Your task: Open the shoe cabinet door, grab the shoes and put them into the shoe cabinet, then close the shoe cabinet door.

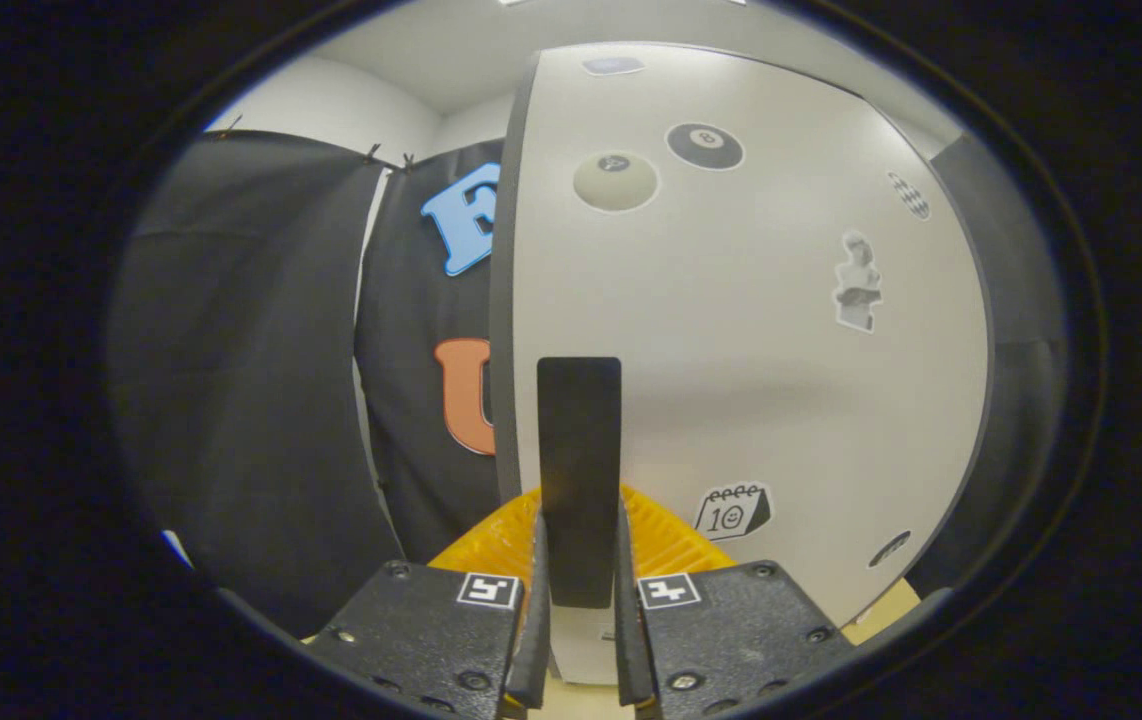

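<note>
The tongs (579,560) are closed on the handle (579,470), a dark upright bar fixed to the front of the shoe cabinet door (761,350); the two fingers (537,610) press on its lower part from either side, with only the bar's width between them. The handle rises straight up from between the fingers and ends about halfway up the door. The door itself is a pale panel with a dark edge (501,300) running down its left side, and it stands directly ahead of the tongs, very close. Several stickers dot its face: a grey ball (616,181) and a black eight ball (705,146) side by side near the top, a checkered oval (910,194) further right, a small bust figure (858,283) below that, and a calendar sticker (733,511) low down, just right of the handle. Another small dark sticker (890,548) sits near the door's lower right corner, too blurred to make out. Behind the fingers, at the foot of the door, a yellow ridged surface (661,530) shows on both sides of the handle. To the left of the door's edge hangs the booth's black cloth (251,400), with a white wall (331,100) above it.
</note>
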{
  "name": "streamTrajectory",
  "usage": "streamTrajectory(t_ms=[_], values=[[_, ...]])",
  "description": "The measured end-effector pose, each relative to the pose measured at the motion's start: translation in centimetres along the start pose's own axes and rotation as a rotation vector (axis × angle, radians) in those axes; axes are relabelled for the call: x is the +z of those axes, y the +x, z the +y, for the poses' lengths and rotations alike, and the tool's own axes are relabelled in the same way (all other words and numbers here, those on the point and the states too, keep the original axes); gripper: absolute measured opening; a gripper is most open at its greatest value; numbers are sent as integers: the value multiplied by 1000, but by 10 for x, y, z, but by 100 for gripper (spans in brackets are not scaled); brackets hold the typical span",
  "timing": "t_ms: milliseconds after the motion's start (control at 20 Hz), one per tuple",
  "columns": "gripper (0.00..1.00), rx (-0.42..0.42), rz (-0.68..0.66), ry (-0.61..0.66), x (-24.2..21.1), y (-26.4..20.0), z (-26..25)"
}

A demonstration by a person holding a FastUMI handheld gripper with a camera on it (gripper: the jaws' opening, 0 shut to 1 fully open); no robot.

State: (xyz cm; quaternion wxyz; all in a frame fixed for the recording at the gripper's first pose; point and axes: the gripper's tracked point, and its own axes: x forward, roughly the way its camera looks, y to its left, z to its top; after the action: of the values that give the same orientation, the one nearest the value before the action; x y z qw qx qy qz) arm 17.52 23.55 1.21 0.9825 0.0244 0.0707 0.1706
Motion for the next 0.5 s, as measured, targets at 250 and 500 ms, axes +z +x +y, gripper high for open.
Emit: streamTrajectory(t_ms=[250,500], values=[[30,47,5,-11,-2,-53,-3],[29,131,28,-9,-6,-102,-13]])
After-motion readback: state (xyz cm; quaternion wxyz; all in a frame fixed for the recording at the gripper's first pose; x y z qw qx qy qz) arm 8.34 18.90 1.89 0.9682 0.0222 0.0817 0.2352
